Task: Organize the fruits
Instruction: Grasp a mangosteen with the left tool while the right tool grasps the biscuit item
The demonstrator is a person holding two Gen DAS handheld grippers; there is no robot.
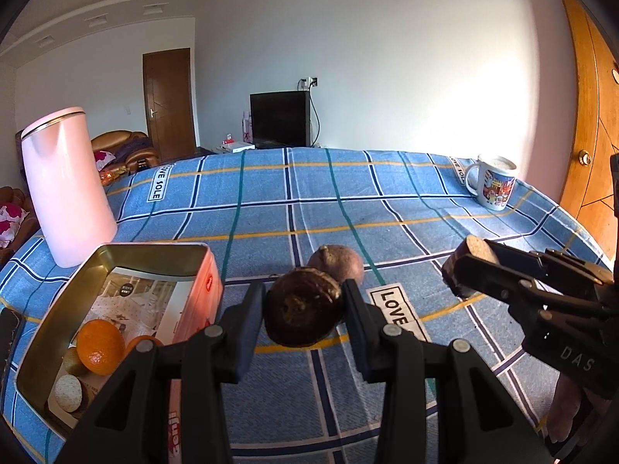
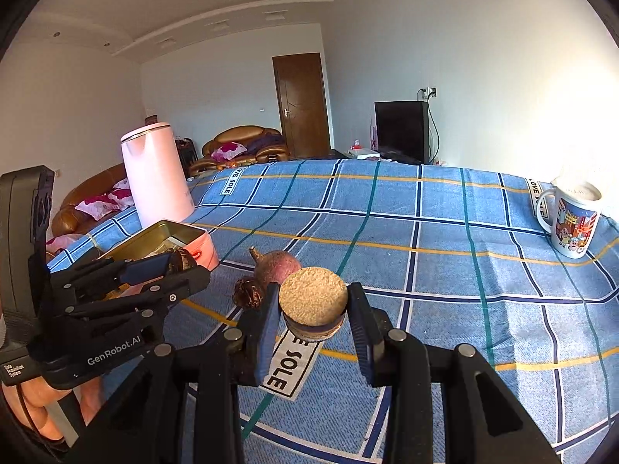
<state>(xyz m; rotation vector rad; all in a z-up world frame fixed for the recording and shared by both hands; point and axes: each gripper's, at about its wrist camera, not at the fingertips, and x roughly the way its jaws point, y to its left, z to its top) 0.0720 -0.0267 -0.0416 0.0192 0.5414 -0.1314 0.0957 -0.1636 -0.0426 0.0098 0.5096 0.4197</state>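
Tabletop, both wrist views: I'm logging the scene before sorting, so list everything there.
tin: 1, pink, open, left on tablecloth
oranges: 2, orange, in tin
sesame cake: 2, tan; one held, one in tin
dark brown fruit: 1, held
wrinkled fruit: 1, brown, beside reddish fruit
reddish fruit: 1, mid-cloth
kettle: 1, pink, behind tin
mug: 1, printed, far right
tablecloth: 1, blue checked
left gripper: black, shut on dark brown fruit
right gripper: black, shut on sesame cake
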